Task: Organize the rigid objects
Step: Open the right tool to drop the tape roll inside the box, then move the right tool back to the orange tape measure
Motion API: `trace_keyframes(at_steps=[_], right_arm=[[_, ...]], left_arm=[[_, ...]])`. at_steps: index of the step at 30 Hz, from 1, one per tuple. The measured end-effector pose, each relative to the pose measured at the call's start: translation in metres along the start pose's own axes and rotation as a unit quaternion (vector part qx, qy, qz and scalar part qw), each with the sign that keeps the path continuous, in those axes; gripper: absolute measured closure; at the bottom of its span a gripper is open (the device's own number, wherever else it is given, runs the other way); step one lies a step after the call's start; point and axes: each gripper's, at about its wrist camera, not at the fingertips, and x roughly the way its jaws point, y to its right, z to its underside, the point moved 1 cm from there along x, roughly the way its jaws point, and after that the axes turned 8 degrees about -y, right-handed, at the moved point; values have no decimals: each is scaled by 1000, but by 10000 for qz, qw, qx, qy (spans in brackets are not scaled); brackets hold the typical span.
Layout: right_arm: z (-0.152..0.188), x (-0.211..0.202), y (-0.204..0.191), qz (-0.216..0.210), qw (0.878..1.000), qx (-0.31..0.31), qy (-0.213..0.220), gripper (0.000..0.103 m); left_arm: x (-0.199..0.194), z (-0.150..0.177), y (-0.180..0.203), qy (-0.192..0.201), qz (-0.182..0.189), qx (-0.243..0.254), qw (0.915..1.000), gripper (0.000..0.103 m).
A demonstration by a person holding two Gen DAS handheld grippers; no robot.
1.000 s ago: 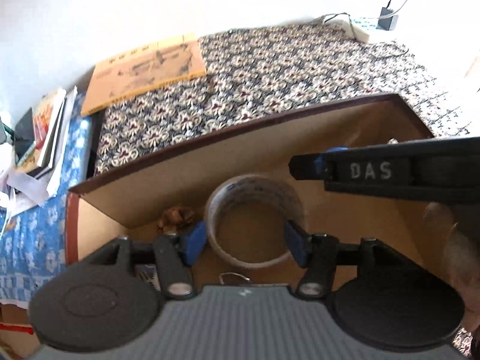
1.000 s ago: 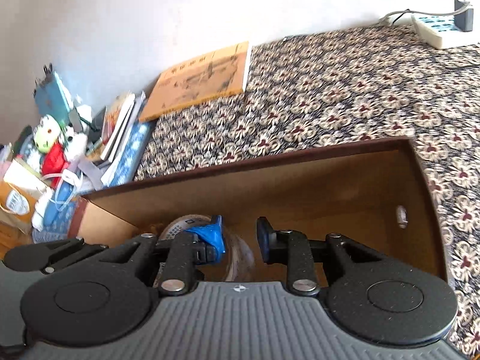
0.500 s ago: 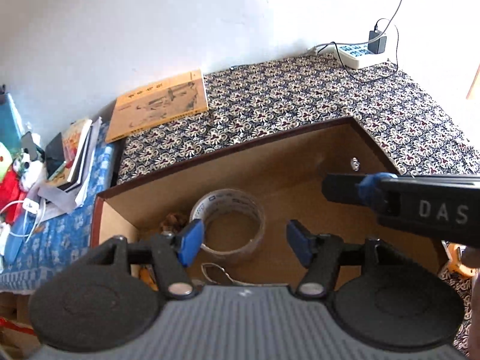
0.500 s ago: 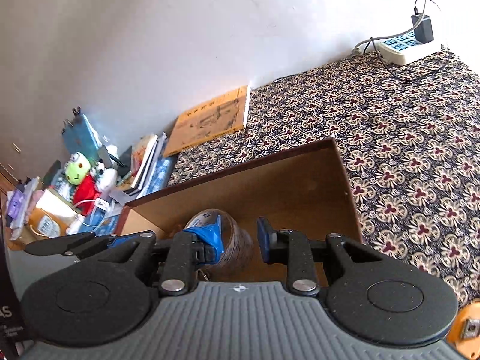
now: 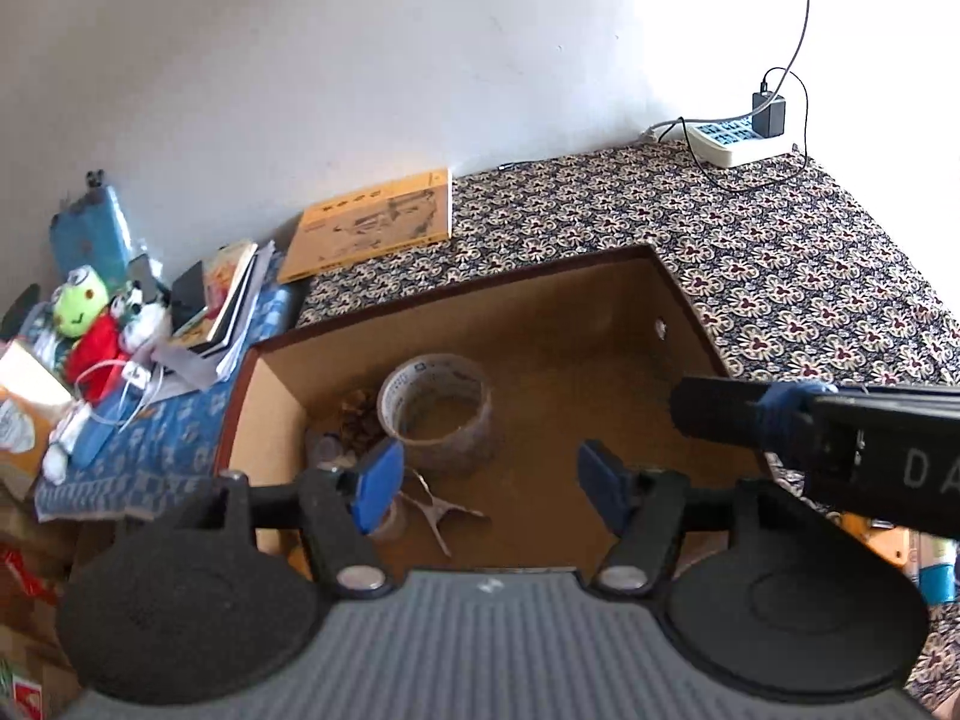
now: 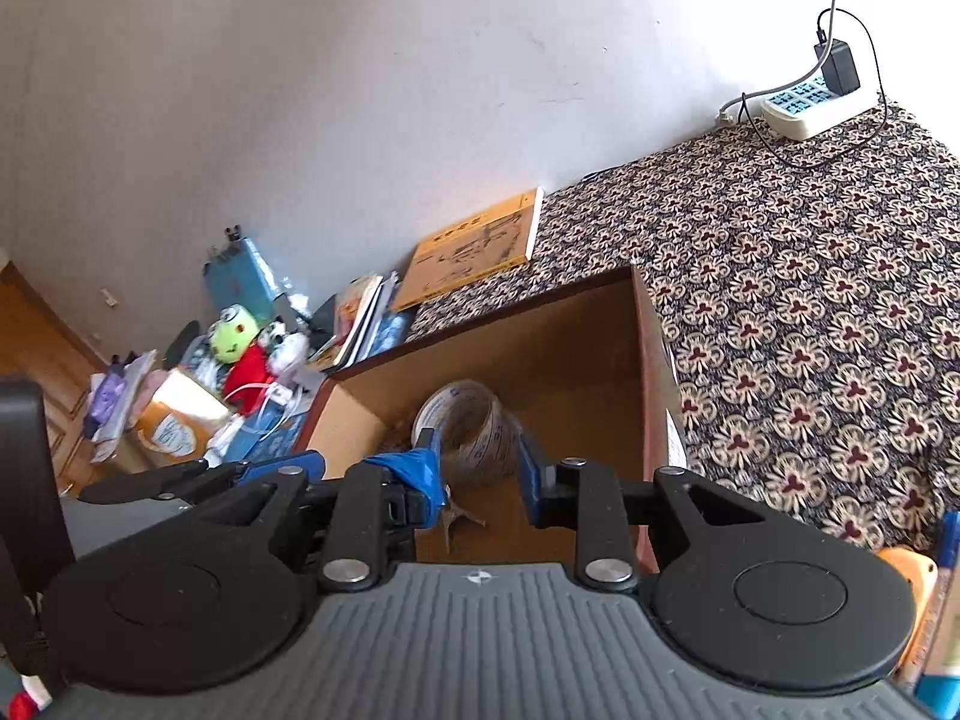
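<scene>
Both tongs empty above the drawer; next pick could snag

Nearest, the left gripper [image 5: 483,474] stands wide with nothing between its pads; the right gripper [image 6: 480,474] is narrower, also empty. Just beyond the left tips lies a metal clip [image 5: 441,510], then the tape roll [image 5: 441,411] resting flat in the wooden drawer [image 5: 678,306], a pinecone [image 5: 357,420] touching its left side. Farther off, a yellow book [image 5: 372,225]. I judge a reach could nudge the roll onto the pinecone, or the two tongs could collide.

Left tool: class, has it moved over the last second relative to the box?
Yes. The left tool has pulled up and back from the box, leaving the tape roll inside.
</scene>
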Motion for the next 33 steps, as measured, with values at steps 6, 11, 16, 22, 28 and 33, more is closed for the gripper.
trace_keyframes(at_steps=[6, 11, 16, 22, 28, 33], right_arm=[[17, -25, 13, -204, 9996, -104, -146, 93], [27, -39, 25, -294, 9991, -159, -276, 92], [38, -49, 39, -331, 9986, -122, -385, 92], [51, -60, 57, -262, 9986, -17, -453, 91], [63, -68, 84, -142, 9981, 275, -538, 91], [72, -77, 105, -11, 9970, 553, -540, 90]], left_arm=[[-17, 22, 23, -32, -269, -233, 9994, 34], [-25, 37, 42, -131, -387, -399, 9984, 34], [-28, 48, 61, -242, -438, -447, 9977, 33], [-26, 55, 82, -389, -445, -373, 9976, 33], [-16, 63, 106, -624, -350, -250, 9971, 33], [-9, 66, 127, -762, -235, -66, 9968, 33]])
